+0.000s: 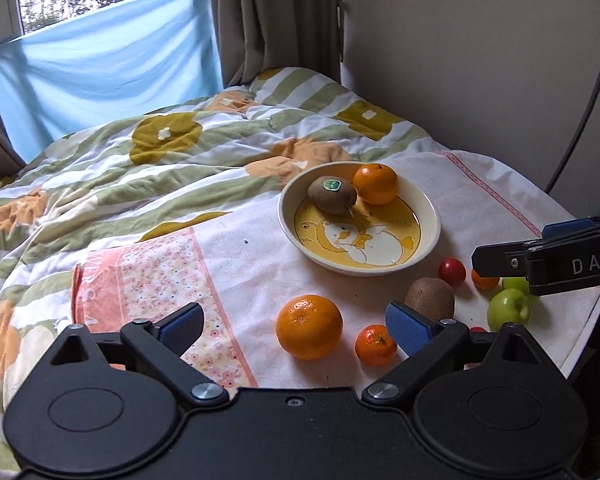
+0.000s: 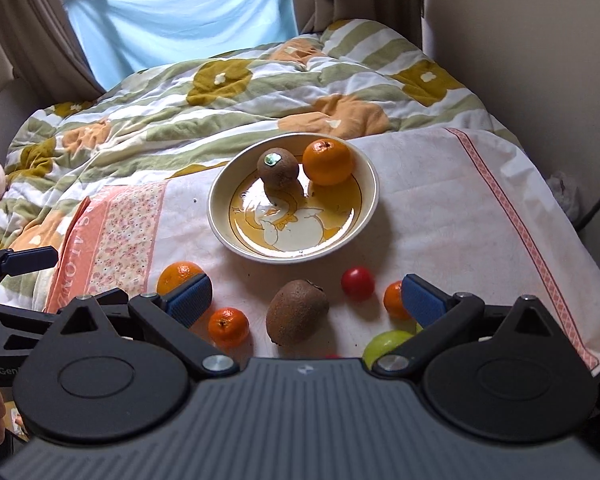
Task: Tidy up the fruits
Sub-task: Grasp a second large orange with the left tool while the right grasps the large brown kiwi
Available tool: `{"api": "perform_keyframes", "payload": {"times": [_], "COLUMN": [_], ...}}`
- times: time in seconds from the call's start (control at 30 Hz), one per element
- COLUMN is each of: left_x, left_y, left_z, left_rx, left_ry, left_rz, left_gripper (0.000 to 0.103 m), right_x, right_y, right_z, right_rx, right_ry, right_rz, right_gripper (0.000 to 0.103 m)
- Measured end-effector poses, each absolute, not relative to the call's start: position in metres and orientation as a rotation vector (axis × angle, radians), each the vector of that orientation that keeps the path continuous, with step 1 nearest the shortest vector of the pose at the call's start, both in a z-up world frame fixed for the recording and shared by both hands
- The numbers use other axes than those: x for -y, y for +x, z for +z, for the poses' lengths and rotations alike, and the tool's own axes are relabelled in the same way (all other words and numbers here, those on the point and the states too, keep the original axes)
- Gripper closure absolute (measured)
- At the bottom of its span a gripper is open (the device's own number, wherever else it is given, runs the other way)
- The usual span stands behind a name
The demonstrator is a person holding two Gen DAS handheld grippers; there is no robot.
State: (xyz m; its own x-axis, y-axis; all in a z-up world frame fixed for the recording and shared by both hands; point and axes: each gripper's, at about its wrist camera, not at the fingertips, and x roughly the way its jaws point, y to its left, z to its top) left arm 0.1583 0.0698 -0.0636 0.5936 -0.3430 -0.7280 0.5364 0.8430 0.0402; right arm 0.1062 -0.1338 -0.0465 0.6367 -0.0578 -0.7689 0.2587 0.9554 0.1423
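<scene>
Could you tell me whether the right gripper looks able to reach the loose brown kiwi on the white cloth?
Probably yes: the right gripper is open and the brown kiwi lies unobstructed between its fingers.

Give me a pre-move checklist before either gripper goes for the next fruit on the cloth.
1. Left gripper open and holding nothing: ok.
2. Right gripper open and holding nothing: ok.
3. Room left in the bowl: ok; only a stickered kiwi and an orange sit at its far side.
4. Loose kiwi clear of its neighbours for a grasp: ok; it lies apart from the small mandarin and the red fruit.
5. Large orange reachable by the left gripper: ok; it lies between the fingers' line.
6. Green apples free to grasp: cannot tell; the right gripper partly hides them.
</scene>
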Motion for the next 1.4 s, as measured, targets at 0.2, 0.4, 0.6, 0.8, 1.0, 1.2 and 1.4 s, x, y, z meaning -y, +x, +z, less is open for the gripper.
{"api": "perform_keyframes", "payload": {"times": [0.2, 0.4, 0.6, 0.8, 1.0, 1.2, 1.4], "left_x": [-0.063, -0.056, -0.048, -0.043, -0.041, -0.046, -0.057], "left_y": [0.19, 0.21, 0.216, 0.22, 0.219, 0.215, 0.213], "left_z": [-0.102, -0.125, -0.143, -0.153, -0.153, -0.152, -0.148], "left_rx": [-0.848, -0.889, -0.938, -0.964, -0.958, -0.953, -0.955], "left_ry": [0.295, 0.307, 0.334, 0.332, 0.331, 0.318, 0.287], "left_rz": [-0.591, -0.629, -0.657, -0.665, -0.652, -0.629, -0.581], "left_gripper": [0.016, 0.017, 0.026, 0.038, 0.039, 0.039, 0.039], "right_x": [0.125, 0.12, 0.121, 0.121, 0.127, 0.13, 0.126], "right_y": [0.114, 0.131, 0.142, 0.146, 0.15, 0.154, 0.16], "right_z": [-0.075, -0.097, -0.115, -0.127, -0.136, -0.142, -0.143], "right_rx": [-0.887, -0.914, -0.944, -0.972, -0.998, -1.004, -1.005], "right_ry": [0.324, 0.325, 0.35, 0.355, 0.38, 0.386, 0.36], "right_rz": [-0.249, -0.264, -0.27, -0.26, -0.263, -0.258, -0.245], "right_gripper": [0.0, 0.0, 0.0, 0.003, 0.013, 0.019, 0.025]}}
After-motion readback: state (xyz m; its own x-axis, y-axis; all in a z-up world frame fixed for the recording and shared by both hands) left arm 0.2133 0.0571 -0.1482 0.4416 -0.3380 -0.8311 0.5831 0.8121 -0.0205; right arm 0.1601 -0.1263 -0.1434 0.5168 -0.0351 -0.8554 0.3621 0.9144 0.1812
